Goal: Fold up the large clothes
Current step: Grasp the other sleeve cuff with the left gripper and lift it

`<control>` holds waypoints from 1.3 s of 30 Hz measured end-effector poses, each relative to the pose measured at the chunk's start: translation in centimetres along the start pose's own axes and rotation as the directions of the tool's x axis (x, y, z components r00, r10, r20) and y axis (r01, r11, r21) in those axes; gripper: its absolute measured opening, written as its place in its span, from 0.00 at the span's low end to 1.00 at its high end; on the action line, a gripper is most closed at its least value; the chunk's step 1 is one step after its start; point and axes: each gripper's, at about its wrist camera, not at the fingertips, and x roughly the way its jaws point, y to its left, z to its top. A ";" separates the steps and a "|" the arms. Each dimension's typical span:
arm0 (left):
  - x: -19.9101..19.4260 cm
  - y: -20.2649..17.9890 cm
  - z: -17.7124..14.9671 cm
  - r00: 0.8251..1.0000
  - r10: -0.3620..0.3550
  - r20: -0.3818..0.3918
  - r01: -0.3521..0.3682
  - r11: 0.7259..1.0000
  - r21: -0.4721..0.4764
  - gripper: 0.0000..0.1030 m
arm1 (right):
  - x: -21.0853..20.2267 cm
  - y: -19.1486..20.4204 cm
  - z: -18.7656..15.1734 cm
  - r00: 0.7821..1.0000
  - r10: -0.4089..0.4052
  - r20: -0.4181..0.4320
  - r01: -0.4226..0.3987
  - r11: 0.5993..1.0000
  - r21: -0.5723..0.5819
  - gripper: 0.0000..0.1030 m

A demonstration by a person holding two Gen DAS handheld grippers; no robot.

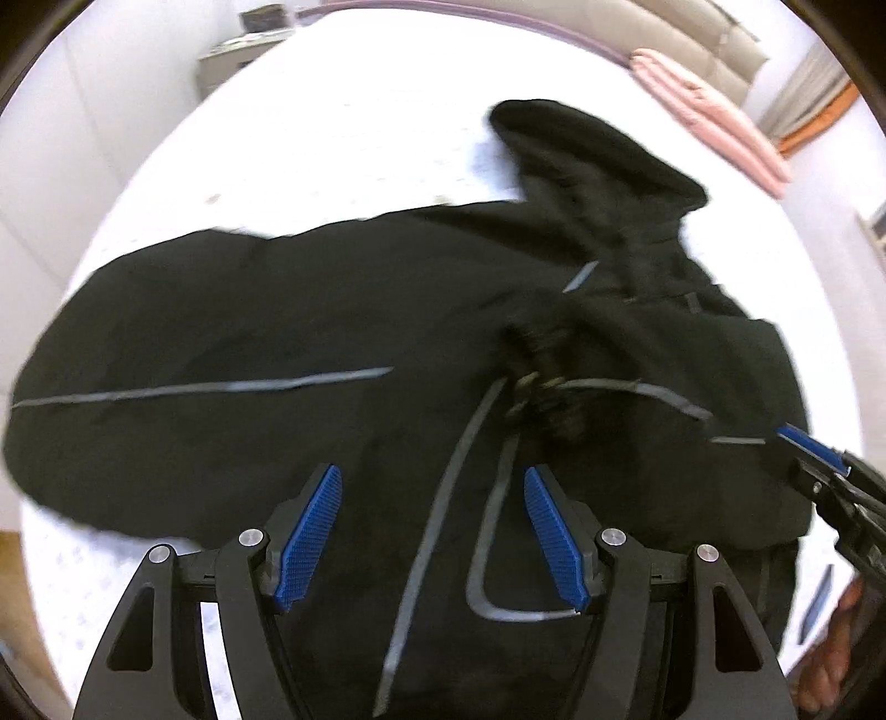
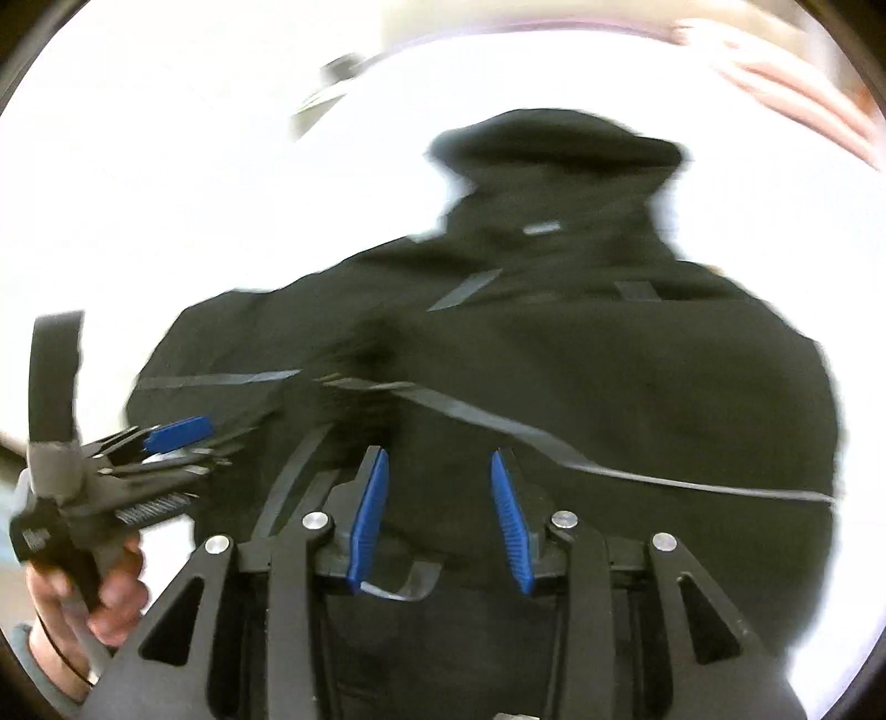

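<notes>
A large black hooded jacket [image 1: 310, 310] with grey reflective stripes lies spread on a white bed [image 1: 343, 127], hood [image 1: 587, 149] pointing away. My left gripper [image 1: 432, 476] is open above the jacket's near part, nothing between its blue pads. In the right wrist view the same jacket [image 2: 581, 360] fills the middle. My right gripper [image 2: 437, 459] is open above its near edge. The left gripper also shows in the right wrist view [image 2: 183, 435], held in a hand at the left. The right gripper's blue pad shows in the left wrist view [image 1: 811, 443] at the right edge.
A folded pink blanket [image 1: 714, 122] lies at the bed's far right. A beige headboard [image 1: 714, 39] stands behind it. A small nightstand [image 1: 238, 50] stands at the far left. White bed surface surrounds the jacket.
</notes>
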 end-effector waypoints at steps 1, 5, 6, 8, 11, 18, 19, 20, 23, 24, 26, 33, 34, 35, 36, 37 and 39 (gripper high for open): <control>0.6 -0.5 0.5 1.000 -0.029 -0.008 0.029 1.000 0.006 0.68 | -0.4 -2.0 -0.2 0.998 -0.059 0.005 0.059 0.998 0.031 0.40; 3.0 -1.9 1.8 0.994 -0.095 -0.050 0.096 0.995 0.016 0.68 | 0.6 -8.4 -1.4 0.979 -0.197 -0.047 0.202 0.970 0.132 0.39; 3.9 -2.1 2.1 0.992 -0.108 -0.065 0.109 0.994 0.013 0.68 | 1.3 -9.6 -1.7 0.974 -0.216 -0.067 0.224 0.962 0.154 0.37; 5.3 -2.5 2.4 0.988 -0.125 -0.089 0.126 0.992 0.004 0.68 | 3.2 -11.3 -2.8 0.974 -0.196 -0.114 0.215 0.959 0.186 0.30; 7.3 -3.4 2.8 0.985 -0.123 -0.122 0.126 0.992 0.015 0.21 | 4.9 -11.9 -3.6 0.972 -0.178 -0.155 0.207 0.957 0.201 0.29; 2.3 -3.0 4.6 0.985 -0.167 0.046 0.165 0.985 0.043 0.17 | 3.2 -10.2 -3.3 0.992 -0.115 -0.051 0.121 0.982 0.145 0.29; 1.2 -2.3 4.8 0.980 -0.183 0.072 0.181 0.983 0.033 0.17 | 2.4 -9.8 -3.1 0.993 -0.110 -0.031 0.114 0.984 0.140 0.30; 0.0 -1.0 5.2 0.973 -0.210 0.097 0.209 0.978 0.016 0.18 | 1.7 -9.4 -2.9 0.995 -0.101 -0.017 0.102 0.985 0.138 0.31; 0.1 1.8 5.0 0.959 -0.276 0.067 0.277 0.961 -0.001 0.23 | 0.7 -8.6 -2.3 0.998 -0.069 0.005 0.068 0.988 0.137 0.32; 1.4 2.9 4.5 0.962 -0.273 0.019 0.274 0.962 -0.011 0.23 | 1.0 -8.5 -2.3 0.997 -0.083 -0.002 0.083 0.987 0.135 0.32; 3.5 3.9 3.6 0.969 -0.241 -0.047 0.241 0.970 -0.021 0.26 | 2.4 -8.4 -2.3 0.994 -0.106 -0.029 0.109 0.985 0.133 0.32; 6.6 5.6 1.8 0.968 -0.223 -0.113 0.215 0.974 -0.075 0.31 | 6.7 -8.9 -2.8 0.984 -0.132 -0.122 0.150 0.977 0.154 0.32; 6.0 5.5 1.9 0.971 -0.215 -0.108 0.207 0.975 -0.075 0.32 | 6.6 -8.9 -2.8 0.983 -0.133 -0.127 0.152 0.976 0.155 0.32; 5.0 5.7 1.6 0.973 -0.210 -0.098 0.204 0.976 -0.069 0.32 | 6.4 -8.8 -2.7 0.982 -0.133 -0.132 0.153 0.976 0.156 0.32; 3.7 5.5 1.6 0.977 -0.199 -0.075 0.195 0.979 -0.052 0.32 | 5.9 -8.6 -2.6 0.982 -0.133 -0.132 0.153 0.976 0.153 0.32; 2.5 5.2 1.5 0.982 -0.183 -0.054 0.181 0.983 -0.035 0.33 | 5.1 -8.3 -2.7 0.984 -0.129 -0.122 0.146 0.978 0.149 0.32; -0.3 3.9 1.3 0.991 -0.135 0.015 0.135 0.991 0.003 0.32 | 3.6 -7.2 -2.3 0.990 -0.111 -0.082 0.121 0.983 0.135 0.33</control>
